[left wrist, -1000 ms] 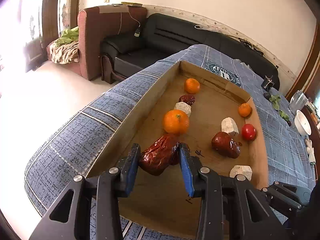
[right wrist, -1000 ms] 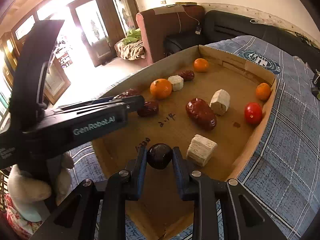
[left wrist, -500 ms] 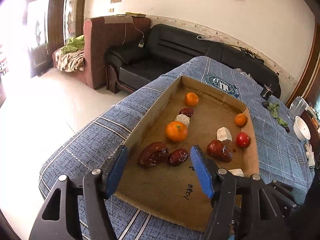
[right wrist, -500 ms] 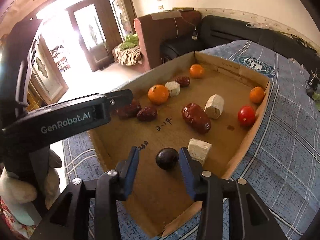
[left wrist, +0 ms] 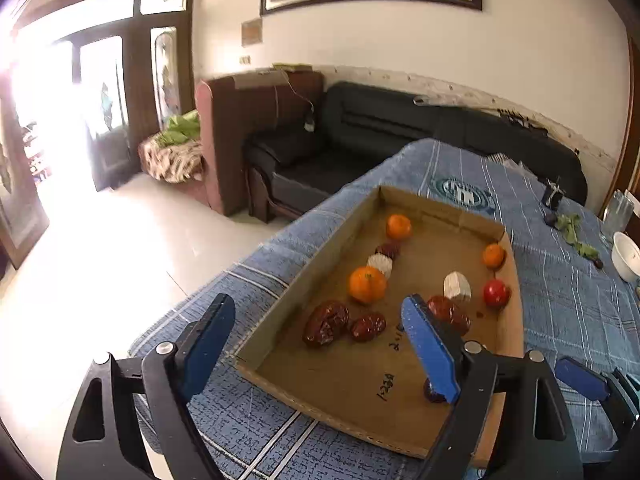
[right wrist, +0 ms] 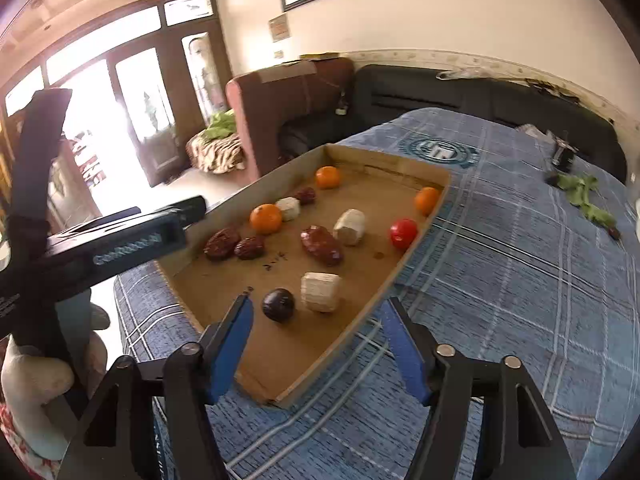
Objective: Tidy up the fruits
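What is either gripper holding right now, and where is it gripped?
Nothing. The left gripper and right gripper are both opening with empty jaws; the dark plum lies free in the cardboard tray.

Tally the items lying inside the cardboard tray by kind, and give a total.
Round orange tangerines: 3
Wrinkled dark red dates: 4
Pale white cut chunks: 3
Shiny red tomato: 1
Dark purple round fruit: 1
Total: 12, all in the shallow brown cardboard tray
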`<action>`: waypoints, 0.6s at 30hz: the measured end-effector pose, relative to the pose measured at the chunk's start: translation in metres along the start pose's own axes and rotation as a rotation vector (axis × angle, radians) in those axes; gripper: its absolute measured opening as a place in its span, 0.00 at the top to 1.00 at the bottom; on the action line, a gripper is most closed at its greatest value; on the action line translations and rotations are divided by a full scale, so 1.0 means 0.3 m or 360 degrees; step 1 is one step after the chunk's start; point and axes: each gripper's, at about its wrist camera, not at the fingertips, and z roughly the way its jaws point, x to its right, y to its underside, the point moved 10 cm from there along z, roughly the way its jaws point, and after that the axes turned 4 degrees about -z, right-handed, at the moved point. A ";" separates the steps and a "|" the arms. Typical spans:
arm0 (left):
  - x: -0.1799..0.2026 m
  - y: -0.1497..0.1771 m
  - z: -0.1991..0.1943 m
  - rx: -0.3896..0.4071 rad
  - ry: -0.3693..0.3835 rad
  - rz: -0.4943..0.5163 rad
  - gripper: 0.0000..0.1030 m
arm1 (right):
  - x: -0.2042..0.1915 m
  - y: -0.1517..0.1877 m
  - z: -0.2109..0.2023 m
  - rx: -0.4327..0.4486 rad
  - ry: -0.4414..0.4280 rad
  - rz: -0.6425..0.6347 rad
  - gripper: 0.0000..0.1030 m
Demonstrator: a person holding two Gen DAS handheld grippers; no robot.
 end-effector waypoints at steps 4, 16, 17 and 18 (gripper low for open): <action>-0.003 -0.033 -0.081 0.0168 -0.0070 -0.0003 0.13 | 0.019 0.016 -0.015 -0.0005 -0.0012 0.0079 0.26; 0.080 -0.062 -0.251 0.0432 -0.0107 0.0099 0.00 | 0.042 0.024 -0.060 0.0057 -0.0042 0.0182 0.19; 0.088 -0.059 -0.254 0.0434 -0.0117 0.0104 0.00 | 0.048 0.027 -0.064 0.0059 -0.0037 0.0191 0.19; 0.089 -0.057 -0.256 0.0435 -0.0126 0.0101 0.00 | 0.054 0.030 -0.065 0.0060 -0.0033 0.0199 0.18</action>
